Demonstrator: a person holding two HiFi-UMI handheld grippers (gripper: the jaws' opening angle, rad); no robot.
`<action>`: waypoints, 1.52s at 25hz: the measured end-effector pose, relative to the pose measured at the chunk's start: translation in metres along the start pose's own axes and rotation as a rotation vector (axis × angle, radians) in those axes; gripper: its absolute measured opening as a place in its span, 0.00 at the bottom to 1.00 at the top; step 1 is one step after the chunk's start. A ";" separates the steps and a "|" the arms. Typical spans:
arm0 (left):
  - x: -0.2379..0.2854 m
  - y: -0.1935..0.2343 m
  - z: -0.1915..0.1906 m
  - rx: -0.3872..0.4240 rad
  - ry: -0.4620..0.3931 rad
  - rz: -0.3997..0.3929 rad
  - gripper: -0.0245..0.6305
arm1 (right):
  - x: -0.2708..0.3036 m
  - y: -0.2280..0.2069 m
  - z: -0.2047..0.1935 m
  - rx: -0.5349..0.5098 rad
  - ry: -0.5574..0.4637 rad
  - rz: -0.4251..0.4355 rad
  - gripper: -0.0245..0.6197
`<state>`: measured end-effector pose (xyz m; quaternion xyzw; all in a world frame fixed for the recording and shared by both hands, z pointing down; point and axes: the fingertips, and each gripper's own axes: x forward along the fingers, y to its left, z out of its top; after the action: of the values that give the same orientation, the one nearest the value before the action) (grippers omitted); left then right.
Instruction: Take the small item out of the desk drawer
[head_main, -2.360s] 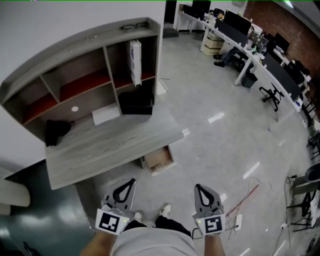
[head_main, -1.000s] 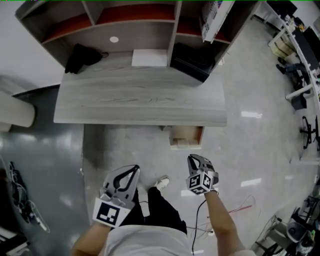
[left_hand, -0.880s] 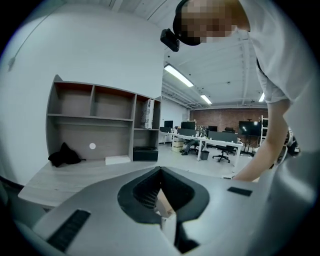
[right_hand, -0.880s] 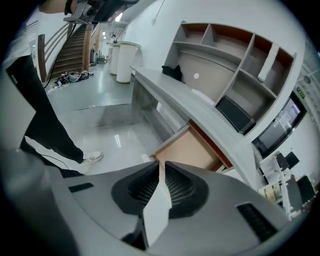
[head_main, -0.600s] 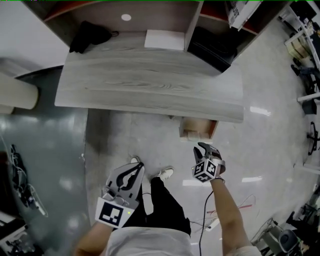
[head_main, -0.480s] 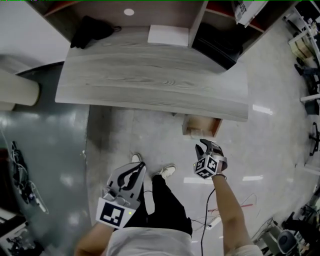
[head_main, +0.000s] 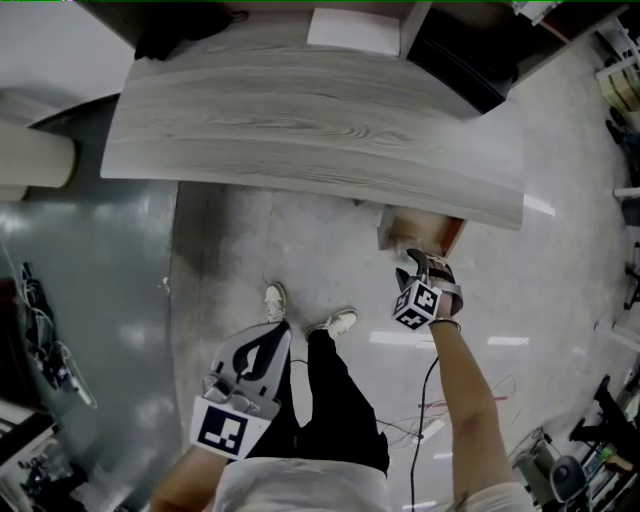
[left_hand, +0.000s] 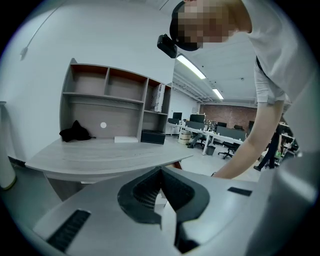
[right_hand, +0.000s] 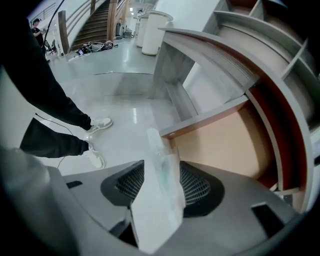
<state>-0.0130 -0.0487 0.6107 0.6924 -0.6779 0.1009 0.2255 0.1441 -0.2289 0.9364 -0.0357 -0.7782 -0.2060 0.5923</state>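
An open wooden drawer (head_main: 428, 231) juts out from under the right end of the grey desk (head_main: 300, 130). My right gripper (head_main: 414, 266) reaches its front edge. In the right gripper view the drawer (right_hand: 227, 145) shows a bare tan bottom. A small clear plastic packet (right_hand: 161, 192) stands between the jaws of my right gripper (right_hand: 161, 167), which are opening, with the pads drawn back from it. My left gripper (head_main: 277, 331) hangs back near the person's legs, shut and empty; in its own view the left gripper (left_hand: 161, 173) has its tips together.
On the desk's far side lie a black bundle (head_main: 185, 22), a white sheet (head_main: 355, 30) and a black box (head_main: 470, 62). The person's shoes (head_main: 338, 322) stand on the glossy floor in front of the desk. A cable (head_main: 428, 395) trails behind. A pale cylinder (head_main: 30, 165) stands left.
The right gripper has moved forward from mid-floor to the drawer's front. The view has shifted closer over the desk. The left gripper has stayed by the legs.
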 end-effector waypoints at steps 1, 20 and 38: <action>0.001 0.000 -0.003 -0.003 0.001 0.000 0.06 | 0.003 0.001 0.000 -0.013 0.007 0.007 0.39; -0.002 0.005 0.002 -0.015 -0.029 -0.016 0.06 | -0.017 -0.003 0.000 -0.077 0.034 0.014 0.11; -0.031 0.002 0.084 0.093 -0.165 -0.076 0.06 | -0.126 -0.032 0.030 0.312 -0.086 -0.110 0.09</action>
<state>-0.0310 -0.0589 0.5238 0.7335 -0.6619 0.0660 0.1401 0.1449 -0.2238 0.8033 0.0906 -0.8262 -0.1131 0.5445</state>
